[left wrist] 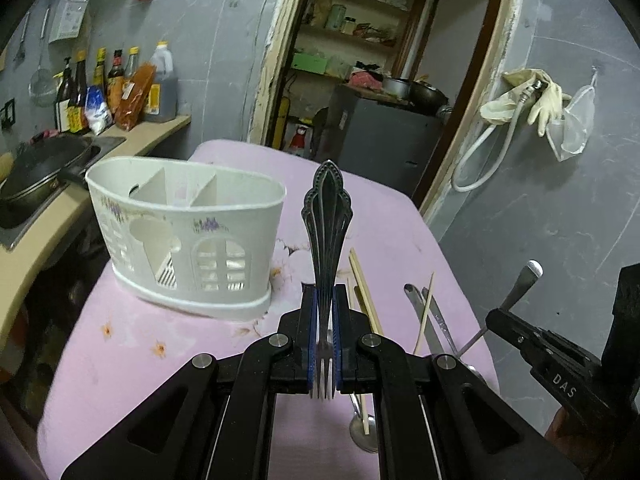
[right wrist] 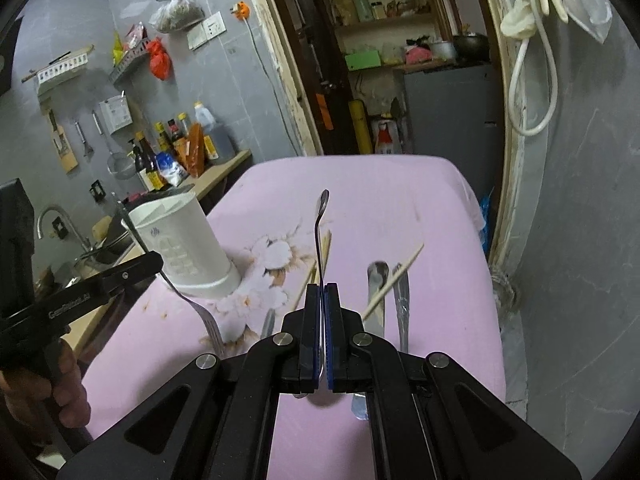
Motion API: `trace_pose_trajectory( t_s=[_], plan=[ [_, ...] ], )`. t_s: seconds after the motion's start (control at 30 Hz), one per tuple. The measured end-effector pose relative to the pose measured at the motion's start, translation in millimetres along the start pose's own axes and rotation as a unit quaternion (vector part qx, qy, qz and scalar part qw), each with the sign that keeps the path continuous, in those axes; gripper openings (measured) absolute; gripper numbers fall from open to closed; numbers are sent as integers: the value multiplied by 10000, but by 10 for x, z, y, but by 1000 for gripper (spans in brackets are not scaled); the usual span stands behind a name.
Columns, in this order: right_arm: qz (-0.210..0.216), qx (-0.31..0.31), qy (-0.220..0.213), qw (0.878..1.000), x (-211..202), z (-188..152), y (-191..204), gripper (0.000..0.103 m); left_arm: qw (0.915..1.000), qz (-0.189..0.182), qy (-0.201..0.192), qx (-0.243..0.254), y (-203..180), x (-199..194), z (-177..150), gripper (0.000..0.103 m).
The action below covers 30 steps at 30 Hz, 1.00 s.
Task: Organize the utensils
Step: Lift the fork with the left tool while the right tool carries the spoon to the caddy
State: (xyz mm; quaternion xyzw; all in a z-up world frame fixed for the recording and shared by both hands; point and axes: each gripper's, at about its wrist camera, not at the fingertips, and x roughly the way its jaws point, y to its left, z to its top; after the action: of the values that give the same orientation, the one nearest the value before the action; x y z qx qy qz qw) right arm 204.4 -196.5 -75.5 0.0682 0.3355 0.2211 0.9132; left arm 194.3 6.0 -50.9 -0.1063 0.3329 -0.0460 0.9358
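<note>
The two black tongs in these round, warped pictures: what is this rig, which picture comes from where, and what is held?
No robot here: a person holds a hand-worked grabber in each hand, each carrying a wide-angle camera that looks along its fingers.

The left wrist view shows the left tongs shut on a fork, ornate handle pointing away, tines toward the camera. The right wrist view shows the right tongs shut on a spoon, handle pointing away; its bowl end is blurred near the camera.

Each rig also appears at the edge of the other's picture.

On the pink flowered tablecloth stands a white utensil caddy with dividers, empty as far as visible. Loose chopsticks and more metal cutlery lie on the cloth.
</note>
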Motion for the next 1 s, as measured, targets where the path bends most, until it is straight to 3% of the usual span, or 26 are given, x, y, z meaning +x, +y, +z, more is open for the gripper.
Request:
trace_pose_trajectory(
  t_s=[0.33,0.77,1.0],
  plan=[
    [10,-97,-500,9987,-139,361,397,0,9992,-156,-359,40,253,-328,401,5],
    [654,-699,-1388,9857,41,1093,1288,0,9920,67,-1243,-185,1043,-843,1212,5],
    [530,-997,-1181,9866,514,1188,1594,0,9897,305,-1389,-148,1453,-691,1378,5]
  ],
)
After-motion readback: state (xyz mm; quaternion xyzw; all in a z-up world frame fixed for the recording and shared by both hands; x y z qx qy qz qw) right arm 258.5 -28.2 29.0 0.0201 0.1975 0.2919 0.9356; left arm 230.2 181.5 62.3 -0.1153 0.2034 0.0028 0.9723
